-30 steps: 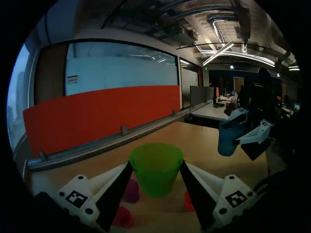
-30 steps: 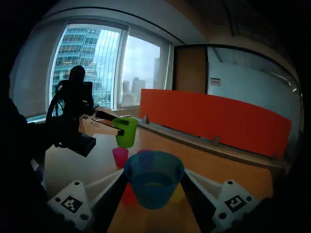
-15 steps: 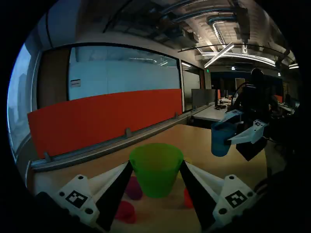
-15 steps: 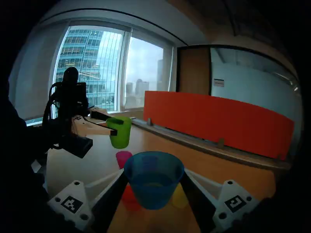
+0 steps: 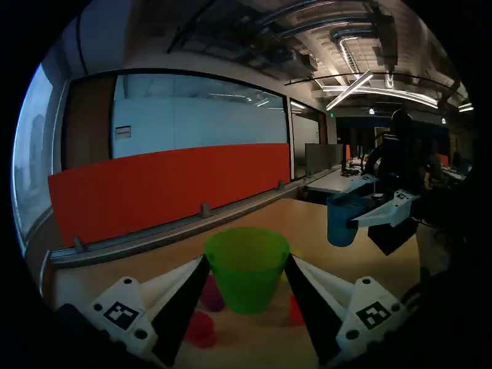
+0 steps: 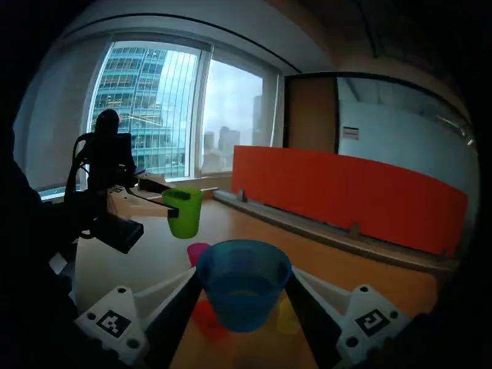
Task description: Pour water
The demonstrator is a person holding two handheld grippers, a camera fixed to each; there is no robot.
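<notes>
In the left gripper view my left gripper (image 5: 246, 270) is shut on a green cup (image 5: 246, 267), held upright above the wooden table (image 5: 307, 221). Farther off at the right, the right gripper (image 5: 353, 216) holds a blue cup (image 5: 340, 220). In the right gripper view my right gripper (image 6: 243, 284) is shut on that blue cup (image 6: 243, 283), upright, with water in its bottom. At the left of that view the left gripper (image 6: 167, 206) carries the green cup (image 6: 182, 212) in the air. The two cups are apart.
Small pink (image 5: 202, 328), purple (image 5: 213, 294), red (image 5: 295, 310) and yellow (image 6: 286, 315) cups stand on the table below the held cups. An orange partition (image 5: 166, 184) with a metal rail runs along the table's far edge. Windows (image 6: 154, 117) lie behind the left gripper.
In the left gripper view the blue cup and right gripper have drifted left and slightly up. In the right gripper view the green cup has slid left. Both cups stay gripped and upright.
</notes>
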